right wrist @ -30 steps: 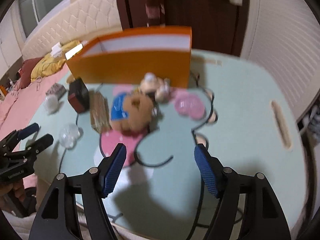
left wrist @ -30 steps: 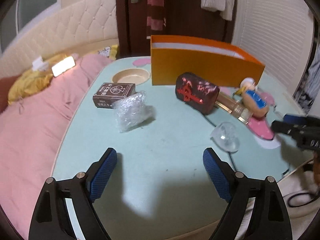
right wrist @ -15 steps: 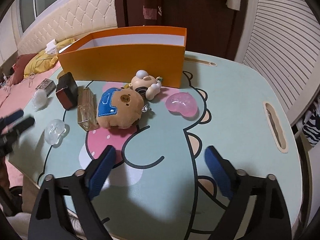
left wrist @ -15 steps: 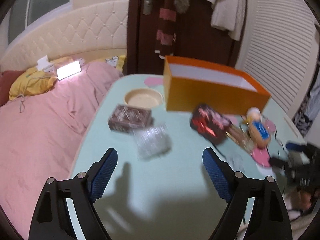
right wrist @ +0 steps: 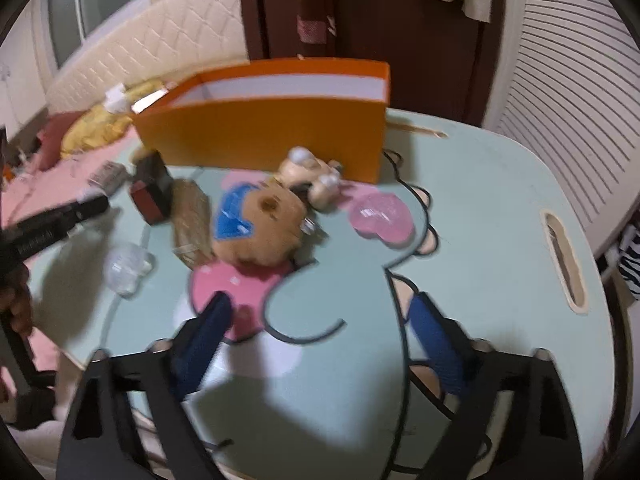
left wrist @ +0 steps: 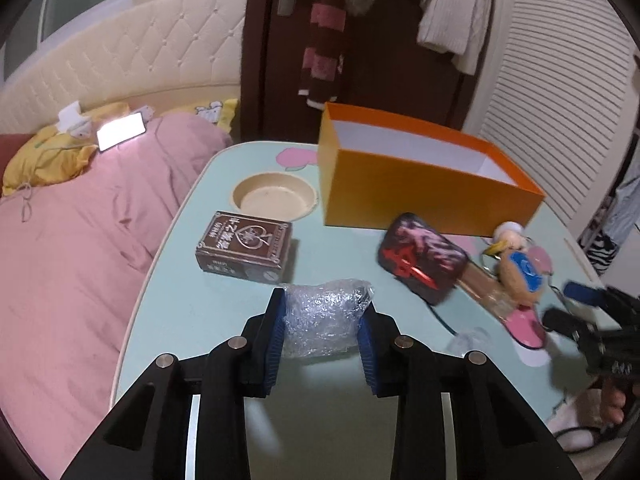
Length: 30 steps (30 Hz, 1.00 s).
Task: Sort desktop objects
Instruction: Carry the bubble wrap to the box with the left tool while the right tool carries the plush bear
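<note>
the bed (left wrist: pixel 80 240), under a pink cover, lies along the left edge of the desk (left wrist: pixel 224 304). the desk has a pale green top with a printed cartoon figure. an orange box (left wrist: pixel 400 196), open at the top, stands at the far side of the desk. a round tan dish (left wrist: pixel 276 196) sits just left of the box.

the left gripper (left wrist: pixel 322 328) has just been closing its jaws; the blue pads now press both sides of a crumpled clear bag (left wrist: pixel 324 320), which sits between them near the front left of the desk. a brown card box (left wrist: pixel 244 248) lies flat just beyond the bag.

the right gripper (right wrist: pixel 320 332) stands with jaws open and nothing between them, over the pink part of the print; they have just been narrowing. this view is blurred.

right of the card box lie a dark red-marked case (left wrist: pixel 420 260), a clear bottle (left wrist: pixel 480 292) touching it, and a brown plush (right wrist: pixel 260 228) with a blue patch. a small cream toy (right wrist: pixel 312 176) lies between the plush and the box. a pink clear piece (right wrist: pixel 380 216) lies right of the plush. a clear piece (right wrist: pixel 126 266) lies left of it.
</note>
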Motion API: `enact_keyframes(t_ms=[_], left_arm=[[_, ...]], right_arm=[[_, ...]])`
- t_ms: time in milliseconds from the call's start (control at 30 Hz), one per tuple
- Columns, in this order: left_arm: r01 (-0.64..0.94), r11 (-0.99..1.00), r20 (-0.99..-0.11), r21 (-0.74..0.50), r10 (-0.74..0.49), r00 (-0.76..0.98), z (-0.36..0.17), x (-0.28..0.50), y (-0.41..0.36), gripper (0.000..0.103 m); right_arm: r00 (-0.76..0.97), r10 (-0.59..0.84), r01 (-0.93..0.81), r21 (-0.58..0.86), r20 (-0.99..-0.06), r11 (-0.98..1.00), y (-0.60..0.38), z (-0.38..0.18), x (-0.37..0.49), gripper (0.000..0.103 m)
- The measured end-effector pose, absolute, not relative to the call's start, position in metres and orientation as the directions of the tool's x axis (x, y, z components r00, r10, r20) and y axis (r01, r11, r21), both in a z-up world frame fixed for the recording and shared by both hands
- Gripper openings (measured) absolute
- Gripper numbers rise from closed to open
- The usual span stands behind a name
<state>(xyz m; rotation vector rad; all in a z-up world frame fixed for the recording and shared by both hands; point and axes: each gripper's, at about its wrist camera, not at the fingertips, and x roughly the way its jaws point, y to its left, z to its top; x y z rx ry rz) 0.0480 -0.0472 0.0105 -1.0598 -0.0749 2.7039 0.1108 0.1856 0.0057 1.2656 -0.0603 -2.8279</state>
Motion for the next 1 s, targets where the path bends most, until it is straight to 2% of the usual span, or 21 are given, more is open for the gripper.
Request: enact_keyframes(t_ms=[100, 167, 400, 467, 767, 1000], left_arm=[[-0.227, -0.963, -0.664, -0.142, 0.263, -0.700, 0.013, 0.057, -0.042, 0.031], [-0.242, -0.961, -0.662, -0.137, 0.270, -0.700, 0.015, 0.062, -0.038, 0.031], [-0.264, -0.954, -0.651, -0.142, 0.291, -0.701, 0.023, 0.066, -0.032, 0.031], [-0.270, -0.952, -0.647, -0.145, 0.298, -0.702, 0.028, 0.065, -0.032, 0.031], [-0.362, -0.919, -0.569, -0.157, 0.384, -0.728, 0.087, 0.030, -0.011, 0.032], [-0.419, -0.898, -0.604, -0.138, 0.411, -0.683, 0.103, -0.050, 0.037, 0.032]], right_arm=[[-0.684, -0.106, 0.054, 0.095, -0.721, -0.994, 0.181, 0.015, 0.105, 0.079], [-0.686, -0.131, 0.064, 0.121, -0.716, -0.991, 0.179, 0.018, 0.099, 0.068], [-0.672, -0.127, 0.061, 0.117, -0.729, -0.991, 0.168, 0.008, 0.071, 0.067], [-0.668, -0.107, 0.057, 0.092, -0.737, -0.994, 0.165, 0.003, 0.066, 0.041], [-0.738, -0.167, 0.070, 0.172, -0.654, -0.983, 0.183, 0.047, 0.076, 0.041], [-0.766, -0.161, 0.068, 0.170, -0.622, -0.983, 0.191, 0.074, 0.022, 0.041]])
